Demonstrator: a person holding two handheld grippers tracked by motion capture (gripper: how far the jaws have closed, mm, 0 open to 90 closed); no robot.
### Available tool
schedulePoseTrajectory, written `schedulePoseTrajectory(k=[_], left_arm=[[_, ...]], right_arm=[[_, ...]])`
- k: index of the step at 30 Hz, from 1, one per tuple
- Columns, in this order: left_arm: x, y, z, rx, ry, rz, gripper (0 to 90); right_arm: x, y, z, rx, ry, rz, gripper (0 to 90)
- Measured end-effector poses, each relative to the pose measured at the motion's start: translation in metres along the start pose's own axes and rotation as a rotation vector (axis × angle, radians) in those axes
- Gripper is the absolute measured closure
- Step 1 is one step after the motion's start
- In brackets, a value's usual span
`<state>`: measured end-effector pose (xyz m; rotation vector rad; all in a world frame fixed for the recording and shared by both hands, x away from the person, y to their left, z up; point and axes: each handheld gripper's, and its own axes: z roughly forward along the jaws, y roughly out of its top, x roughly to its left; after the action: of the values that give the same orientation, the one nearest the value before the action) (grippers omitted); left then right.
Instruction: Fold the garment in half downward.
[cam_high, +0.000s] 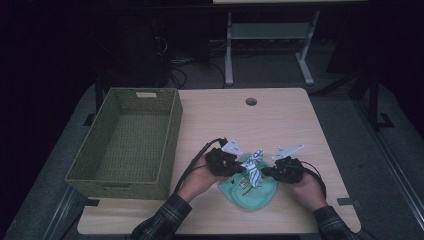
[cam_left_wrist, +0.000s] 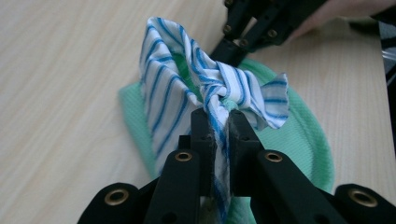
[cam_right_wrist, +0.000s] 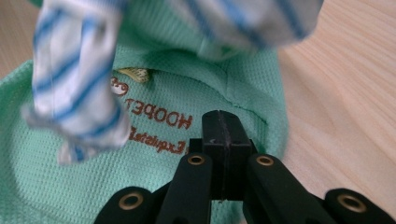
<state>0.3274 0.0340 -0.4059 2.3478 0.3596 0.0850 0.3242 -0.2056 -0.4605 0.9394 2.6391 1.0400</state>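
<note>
Both hands meet over the green garment — the left gripper pinches the striped cloth. The right gripper, jaws pressed together, lies low over the garment.

A woven basket sits along the desk's left edge. Near the front edge, right of the basket, a striped cloth lies on a knit garment, between two grippers.

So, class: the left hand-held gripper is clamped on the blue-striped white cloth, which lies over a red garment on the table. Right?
Not quite. The left hand-held gripper does clamp the striped cloth, but the garment beneath is mint green, not red, as the left gripper view shows.
</note>
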Motion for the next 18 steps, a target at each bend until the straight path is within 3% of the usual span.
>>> schedulePoseTrajectory(k=[2, 5, 11, 17, 18], left_arm=[[-0.005, 0.001, 0.003, 0.019, -0.004, 0.029, 82.9], [-0.011, 0.003, 0.007, 0.024, 0.007, 0.040, 82.9], [-0.011, 0.003, 0.008, 0.038, 0.009, 0.055, 82.9], [-0.014, 0.005, 0.008, 0.025, 0.019, 0.055, 82.8], [-0.015, 0.005, 0.008, 0.031, 0.022, 0.071, 82.8]], right_arm=[[0.000, -0.001, 0.002, 0.010, -0.002, 0.002, 90.0], [-0.001, -0.002, 0.000, 0.012, -0.007, -0.007, 89.9], [0.009, -0.005, -0.030, -0.066, -0.008, 0.005, 89.9], [0.031, -0.008, -0.037, -0.092, 0.058, -0.023, 89.9], [0.034, -0.008, -0.035, -0.091, 0.074, -0.030, 89.9]])
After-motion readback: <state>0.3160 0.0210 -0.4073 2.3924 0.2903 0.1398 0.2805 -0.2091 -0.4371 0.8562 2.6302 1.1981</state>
